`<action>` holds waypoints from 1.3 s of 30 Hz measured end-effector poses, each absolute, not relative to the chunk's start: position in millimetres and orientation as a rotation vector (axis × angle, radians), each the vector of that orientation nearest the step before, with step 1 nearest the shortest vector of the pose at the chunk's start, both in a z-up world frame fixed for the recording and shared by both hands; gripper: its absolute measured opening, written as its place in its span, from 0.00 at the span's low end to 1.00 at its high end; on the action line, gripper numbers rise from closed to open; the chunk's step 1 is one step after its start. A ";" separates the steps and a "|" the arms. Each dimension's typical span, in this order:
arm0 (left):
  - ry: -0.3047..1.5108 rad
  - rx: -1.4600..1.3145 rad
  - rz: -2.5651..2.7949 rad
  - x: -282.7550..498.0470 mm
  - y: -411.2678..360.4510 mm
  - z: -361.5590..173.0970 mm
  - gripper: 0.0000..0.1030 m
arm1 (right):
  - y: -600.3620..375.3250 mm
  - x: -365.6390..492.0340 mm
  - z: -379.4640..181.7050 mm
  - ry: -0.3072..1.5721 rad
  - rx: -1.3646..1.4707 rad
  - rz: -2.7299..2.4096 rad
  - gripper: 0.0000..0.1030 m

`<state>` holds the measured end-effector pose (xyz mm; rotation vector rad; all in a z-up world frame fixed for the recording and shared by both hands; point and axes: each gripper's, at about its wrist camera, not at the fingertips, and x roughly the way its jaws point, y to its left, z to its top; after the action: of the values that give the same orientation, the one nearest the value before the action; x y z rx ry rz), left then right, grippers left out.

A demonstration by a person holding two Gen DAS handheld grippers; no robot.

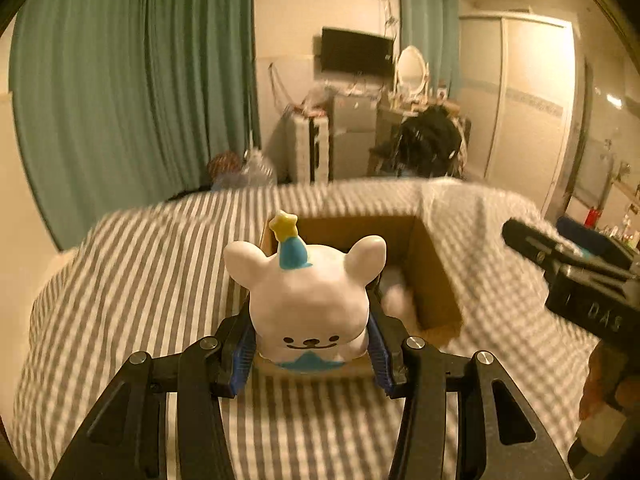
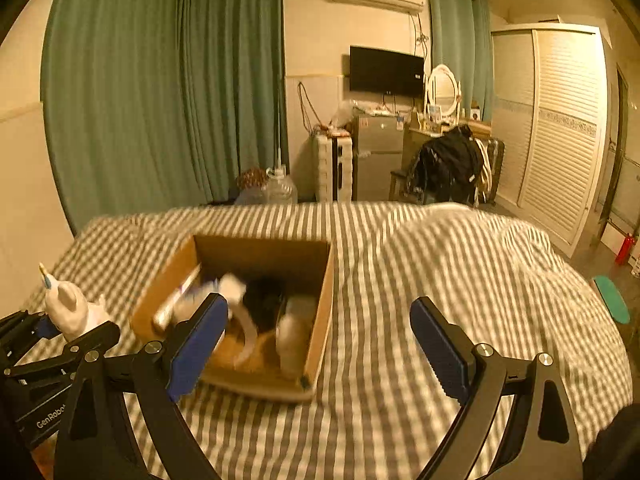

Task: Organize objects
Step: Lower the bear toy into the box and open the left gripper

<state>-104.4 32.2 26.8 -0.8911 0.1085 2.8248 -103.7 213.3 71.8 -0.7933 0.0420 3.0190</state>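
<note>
My left gripper (image 1: 312,320) is shut on a white bear toy (image 1: 308,300) with a blue cone hat and yellow star, held above the near edge of an open cardboard box (image 1: 432,276). The toy also shows in the right wrist view (image 2: 72,312), at the far left in the left gripper. My right gripper (image 2: 318,332) is open and empty, above the bed near the box (image 2: 320,312). The box holds several blurred items, white and dark.
The box sits on a bed with a grey-and-white striped cover (image 2: 440,280). Green curtains (image 2: 160,100) hang at the left. A mini fridge (image 2: 376,156), a chair with dark clothes (image 2: 448,168) and a white wardrobe (image 2: 560,128) stand beyond the bed.
</note>
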 end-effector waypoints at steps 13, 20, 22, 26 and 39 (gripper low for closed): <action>0.180 -0.901 2.812 -229.5 62.2 32.7 0.48 | 210.4 -205.5 116.0 0.017 -0.753 3.051 0.90; 0.187 -0.975 2.732 -268.9 75.9 -5.5 0.48 | 205.5 -257.0 82.5 -0.005 -0.833 3.018 0.90; 0.173 -0.991 2.699 -271.9 78.4 -14.9 0.48 | 207.7 -268.8 68.9 -0.003 -0.875 2.996 0.90; 0.182 -1.075 2.643 -279.8 88.4 -37.6 0.48 | 214.3 -283.3 47.2 0.015 -0.938 2.965 0.90; 0.274 -1.069 2.637 -265.6 108.3 -51.0 0.70 | 236.5 -280.3 29.2 0.067 -0.992 2.932 0.90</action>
<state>-265.6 108.3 -51.0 -1.0694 0.2744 2.6375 -280.3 236.5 29.2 -0.9919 0.0673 2.9319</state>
